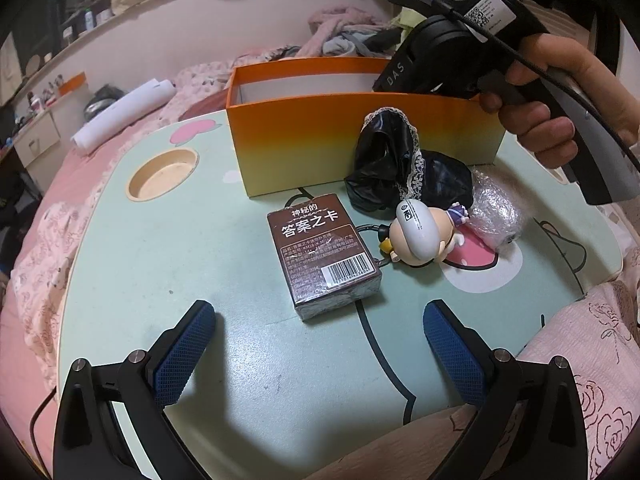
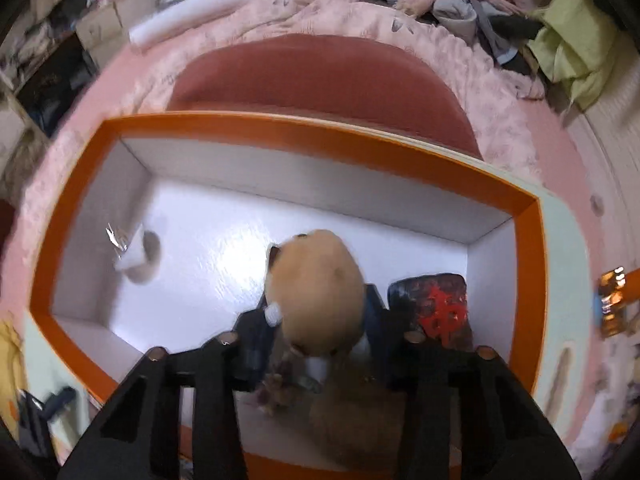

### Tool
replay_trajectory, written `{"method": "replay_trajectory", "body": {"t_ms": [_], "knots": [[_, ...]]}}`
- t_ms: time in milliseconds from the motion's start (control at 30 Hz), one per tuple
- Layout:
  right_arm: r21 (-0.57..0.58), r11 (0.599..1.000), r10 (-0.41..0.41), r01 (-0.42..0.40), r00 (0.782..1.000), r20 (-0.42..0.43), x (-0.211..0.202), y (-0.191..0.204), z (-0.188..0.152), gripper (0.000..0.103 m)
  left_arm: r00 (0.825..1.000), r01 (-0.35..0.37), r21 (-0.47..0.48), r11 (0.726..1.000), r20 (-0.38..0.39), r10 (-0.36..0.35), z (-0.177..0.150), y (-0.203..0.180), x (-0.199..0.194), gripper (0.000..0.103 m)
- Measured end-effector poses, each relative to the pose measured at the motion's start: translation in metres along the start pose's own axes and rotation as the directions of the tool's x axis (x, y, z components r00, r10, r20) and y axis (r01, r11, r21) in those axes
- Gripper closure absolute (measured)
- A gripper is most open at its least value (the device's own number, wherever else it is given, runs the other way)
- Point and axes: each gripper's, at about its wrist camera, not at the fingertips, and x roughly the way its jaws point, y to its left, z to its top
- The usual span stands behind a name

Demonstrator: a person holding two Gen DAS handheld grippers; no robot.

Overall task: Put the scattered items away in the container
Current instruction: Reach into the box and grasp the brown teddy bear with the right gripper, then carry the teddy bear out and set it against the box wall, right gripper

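Observation:
In the left wrist view an orange box (image 1: 304, 136) stands at the back of a pale green lap table (image 1: 168, 264). In front of it lie a brown card box (image 1: 322, 256), a black lace-trimmed cloth (image 1: 392, 164), a small doll figure (image 1: 424, 236) and a bubble-wrap piece (image 1: 496, 212). My left gripper (image 1: 318, 344) is open, just short of the card box. My right gripper (image 2: 318, 320) is over the orange box (image 2: 280, 132), shut on a tan plush toy (image 2: 320, 292). Inside lie a small white wrapped item (image 2: 132, 254) and a dark pouch with a red character (image 2: 436, 304).
The table sits on a pink bed with a rolled white paper (image 1: 124, 114) and a heap of clothes (image 1: 348, 32) behind. A round cup recess (image 1: 162, 174) is at the table's left. The person's hand holding the right gripper's handle (image 1: 560, 96) hovers over the box's right end.

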Motion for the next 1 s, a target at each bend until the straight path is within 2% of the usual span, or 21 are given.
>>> {"method": "replay_trajectory", "body": {"t_ms": [67, 167, 300, 400, 500, 633, 733, 867, 933, 1000], "knots": [[0.002, 1.0, 0.014, -0.014, 1.0, 0.015, -0.006, -0.001, -0.001, 0.071, 1.0, 0.0, 0.0, 1.0, 0.0, 0.0, 0.001, 0.0, 0.001, 0.0], [0.012, 0.997, 0.072, -0.074, 0.992, 0.104, -0.035, -0.005, -0.003, 0.071, 1.0, 0.0, 0.0, 1.0, 0.0, 0.0, 0.001, 0.0, 0.001, 0.0], [0.022, 0.986, 0.156, -0.166, 0.959, 0.235, -0.094, -0.017, -0.014, 0.071, 1.0, 0.0, 0.0, 1.0, 0.001, 0.0, 0.0, 0.0, 0.001, 0.0], [0.003, 0.984, 0.172, -0.181, 0.944, 0.281, -0.123, -0.024, -0.038, 0.071, 1.0, 0.0, 0.0, 1.0, 0.001, 0.0, 0.001, 0.0, 0.001, 0.0], [0.002, 0.987, 0.156, -0.162, 0.958, 0.241, -0.123, -0.032, -0.064, 0.071, 1.0, 0.0, 0.0, 1.0, 0.001, 0.0, 0.0, 0.0, 0.001, 0.0], [0.058, 0.989, 0.125, -0.137, 0.977, 0.17, -0.094, -0.048, -0.1, 0.071, 1.0, -0.001, 0.0, 1.0, 0.001, 0.001, 0.0, 0.0, 0.001, 0.0], [0.072, 0.99, 0.111, -0.12, 0.986, 0.122, -0.069, -0.052, -0.112, 0.071, 1.0, 0.0, 0.0, 1.0, 0.002, 0.0, 0.0, 0.0, 0.0, 0.0], [0.094, 0.978, 0.173, -0.187, 0.974, 0.144, -0.056, -0.044, -0.112, 0.067, 1.0, 0.0, 0.001, 1.0, 0.002, 0.0, -0.001, 0.0, 0.0, 0.0], [0.069, 0.976, 0.196, -0.209, 0.968, 0.158, -0.057, -0.035, -0.11, 0.066, 1.0, 0.0, 0.001, 1.0, 0.003, 0.0, 0.0, 0.0, 0.001, 0.0], [0.051, 0.971, 0.22, -0.232, 0.96, 0.173, -0.059, -0.029, -0.107, 0.06, 1.0, 0.0, 0.0, 1.0, 0.002, 0.0, -0.001, -0.001, 0.0, 0.0]]}}
